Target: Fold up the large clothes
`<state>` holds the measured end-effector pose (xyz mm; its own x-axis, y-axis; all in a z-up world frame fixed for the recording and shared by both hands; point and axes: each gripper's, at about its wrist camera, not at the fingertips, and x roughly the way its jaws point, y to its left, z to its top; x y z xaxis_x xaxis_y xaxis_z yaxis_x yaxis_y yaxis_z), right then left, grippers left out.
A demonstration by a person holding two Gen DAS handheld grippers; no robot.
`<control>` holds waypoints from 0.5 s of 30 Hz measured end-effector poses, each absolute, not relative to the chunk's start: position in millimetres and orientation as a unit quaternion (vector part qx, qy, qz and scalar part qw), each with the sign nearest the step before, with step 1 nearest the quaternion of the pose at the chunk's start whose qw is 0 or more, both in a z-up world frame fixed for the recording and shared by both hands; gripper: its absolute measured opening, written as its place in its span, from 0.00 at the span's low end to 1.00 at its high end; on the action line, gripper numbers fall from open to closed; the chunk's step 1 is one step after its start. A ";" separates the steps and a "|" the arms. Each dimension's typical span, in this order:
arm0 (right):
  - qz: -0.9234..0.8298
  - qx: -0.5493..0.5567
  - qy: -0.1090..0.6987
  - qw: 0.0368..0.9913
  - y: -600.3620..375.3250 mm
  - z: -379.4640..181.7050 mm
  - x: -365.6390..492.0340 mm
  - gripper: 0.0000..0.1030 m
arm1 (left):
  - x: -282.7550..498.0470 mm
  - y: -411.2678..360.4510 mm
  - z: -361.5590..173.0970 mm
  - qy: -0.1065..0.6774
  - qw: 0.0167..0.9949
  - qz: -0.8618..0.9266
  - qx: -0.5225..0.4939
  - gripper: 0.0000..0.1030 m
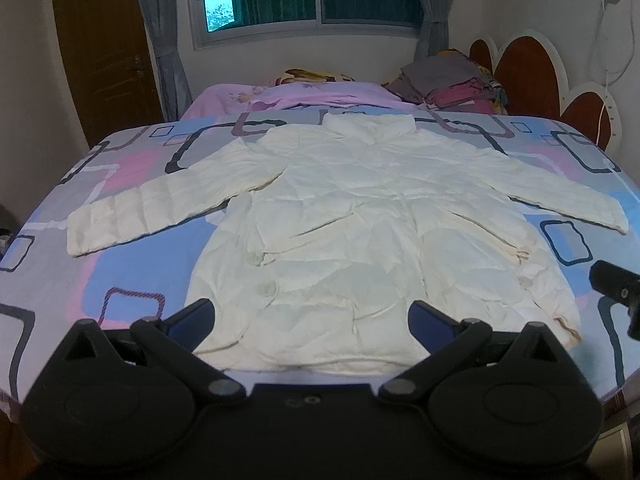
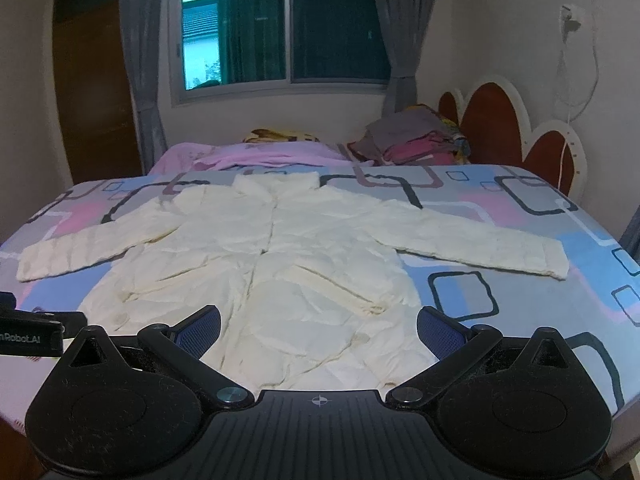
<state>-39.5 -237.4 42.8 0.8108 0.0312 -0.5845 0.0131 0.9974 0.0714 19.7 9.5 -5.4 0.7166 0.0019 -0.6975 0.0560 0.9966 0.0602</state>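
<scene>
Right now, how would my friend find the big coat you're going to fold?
Look at the bed with the sheet of blue, pink and grey squares. The coat lies flat in the middle of it, collar toward the window, both sleeves spread wide. It is the only cream-white puffy thing there; the pile of clothes by the headboard is grey and pink.

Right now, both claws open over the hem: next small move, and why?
Probably swing the left claw out to the left sleeve and pinch its cuff. The jacket lies flat, sleeves spread, nothing folded, and both claws are empty, so a sleeve fold-in looks first.
</scene>
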 end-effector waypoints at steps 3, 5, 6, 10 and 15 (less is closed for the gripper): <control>-0.002 0.037 0.310 0.950 -237.9 41.0 -26.7 1.00 | 36.4 11.1 -8.5 0.378 0.925 -0.016 0.039 1.00; -0.007 0.037 0.311 0.950 -236.6 39.6 -15.8 1.00 | 48.7 12.5 -10.6 0.380 0.924 -0.017 0.039 1.00; -0.009 0.038 0.312 0.949 -236.3 38.5 -11.0 1.00 | 54.7 13.4 -11.7 0.381 0.924 -0.018 0.039 1.00; -0.020 0.040 0.316 0.948 -233.1 33.6 12.4 1.00 | 80.3 17.8 -16.4 0.383 0.923 -0.023 0.039 1.00; -0.039 0.044 0.321 0.945 -228.1 27.1 42.0 1.00 | 115.2 26.7 -24.3 0.393 0.918 -0.038 0.037 1.00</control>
<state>42.0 -228.1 27.1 0.7903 -0.0444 -0.6110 0.1016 0.9931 0.0592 115.2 26.7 -24.3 0.6887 -0.0408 -0.7239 0.0981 0.9945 0.0374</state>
